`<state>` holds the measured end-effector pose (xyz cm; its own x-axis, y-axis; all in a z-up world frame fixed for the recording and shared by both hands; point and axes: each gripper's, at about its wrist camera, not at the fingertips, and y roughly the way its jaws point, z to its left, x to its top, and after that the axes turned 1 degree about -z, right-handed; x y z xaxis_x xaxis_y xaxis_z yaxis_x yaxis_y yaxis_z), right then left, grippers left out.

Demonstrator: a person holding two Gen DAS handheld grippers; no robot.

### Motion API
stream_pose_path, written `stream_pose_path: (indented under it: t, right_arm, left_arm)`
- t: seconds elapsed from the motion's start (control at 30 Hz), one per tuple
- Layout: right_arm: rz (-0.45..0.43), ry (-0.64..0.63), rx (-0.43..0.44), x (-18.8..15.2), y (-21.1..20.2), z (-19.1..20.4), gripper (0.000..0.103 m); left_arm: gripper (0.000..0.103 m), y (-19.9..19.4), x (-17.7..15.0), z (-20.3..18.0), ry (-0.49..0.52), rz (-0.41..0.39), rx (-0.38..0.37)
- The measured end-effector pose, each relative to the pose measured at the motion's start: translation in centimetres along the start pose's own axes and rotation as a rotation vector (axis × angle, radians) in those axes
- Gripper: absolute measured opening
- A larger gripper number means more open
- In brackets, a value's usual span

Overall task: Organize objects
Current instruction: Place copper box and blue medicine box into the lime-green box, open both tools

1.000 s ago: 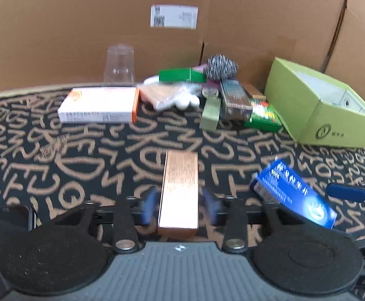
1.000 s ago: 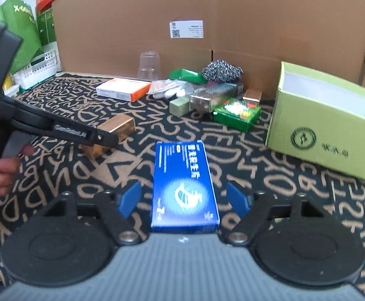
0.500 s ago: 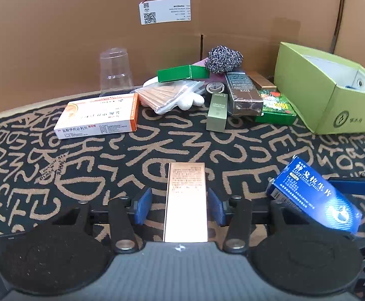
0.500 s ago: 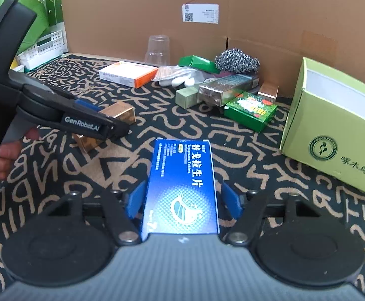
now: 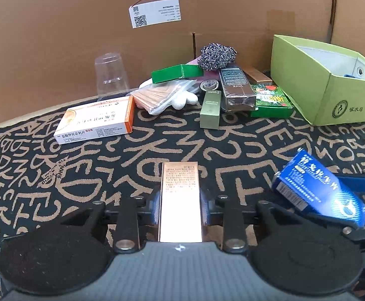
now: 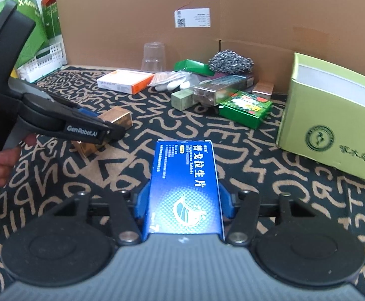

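My left gripper (image 5: 179, 207) is shut on a long copper box (image 5: 180, 200), held just above the patterned cloth; the copper box also shows in the right wrist view (image 6: 116, 123). My right gripper (image 6: 183, 202) is shut on a blue medicine box (image 6: 186, 188), seen at the right in the left wrist view (image 5: 317, 190). An open light-green box (image 5: 327, 87) stands at the back right (image 6: 333, 120). A pile of small boxes, a steel scourer (image 5: 217, 56) and a white-orange medicine box (image 5: 97, 120) lie at the back.
A clear plastic cup (image 5: 111, 75) stands upside down by the cardboard wall (image 5: 82, 25). A bag of sticks (image 5: 162, 95) and a white glove lie beside the pile. White baskets and green packages (image 6: 37, 50) stand at the far left.
Both grippers closed on their boxes and lifted them slightly. The left gripper shifted back a little and the right one moved forward.
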<state>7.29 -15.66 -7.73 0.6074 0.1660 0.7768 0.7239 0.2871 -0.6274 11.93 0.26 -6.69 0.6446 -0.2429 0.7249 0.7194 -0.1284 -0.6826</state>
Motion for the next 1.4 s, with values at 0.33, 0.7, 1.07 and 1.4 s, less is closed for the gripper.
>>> stream_pose_path:
  t: [0.33, 0.7, 1.07, 1.4]
  right_arm:
    - [-0.136, 0.093, -0.060, -0.9, -5.7, -4.1, 0.055]
    - [-0.339, 0.153, -0.281, 1.3, -13.1, -11.1, 0.055]
    - [-0.275, 0.217, -0.489, 6.1, -11.5, -21.6, 0.055]
    - [-0.024, 0.075, -0.565, 7.5, -2.7, -24.9, 0.055]
  left_arm:
    - [0.032, -3.7, 2.5, -4.7, 0.001, -0.074, -0.150]
    - [0.032, -5.6, 11.6, -13.5, 0.073, -0.205, -0.333]
    - [0.032, 3.2, 16.9, -20.9, 0.098, -0.084, -0.270]
    - [0.032, 8.3, 16.7, -22.3, 0.119, -0.018, -0.251]
